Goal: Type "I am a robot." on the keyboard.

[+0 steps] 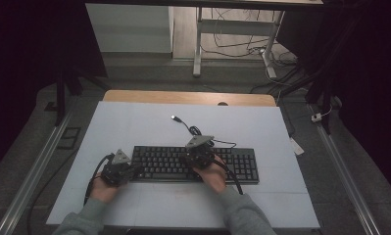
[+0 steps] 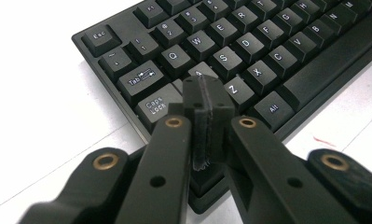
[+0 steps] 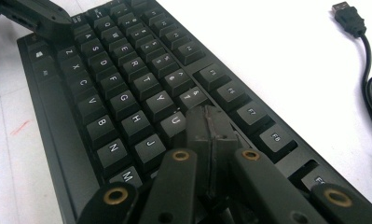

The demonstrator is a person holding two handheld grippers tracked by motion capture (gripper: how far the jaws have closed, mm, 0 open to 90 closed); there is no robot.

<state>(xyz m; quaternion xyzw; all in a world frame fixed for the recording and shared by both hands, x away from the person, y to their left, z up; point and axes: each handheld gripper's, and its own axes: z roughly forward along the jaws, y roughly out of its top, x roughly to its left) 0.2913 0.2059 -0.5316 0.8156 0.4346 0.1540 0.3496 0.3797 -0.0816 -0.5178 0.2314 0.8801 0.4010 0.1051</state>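
Presently my left claw [image 2: 207,100] is closed with nothing in it, tips over the keyboard [image 1: 193,164] beside Caps Lock; my right claw [image 3: 210,128] is likewise closed and empty, tips by the U key. Keyboard lies flat mid-worktop [image 1: 134,127], its USB plug [image 1: 174,118] loose behind

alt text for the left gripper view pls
The left gripper, jaws shut, points its tip down at a black keyboard near the A key, beside Caps Lock. The keyboard lies on a white table.
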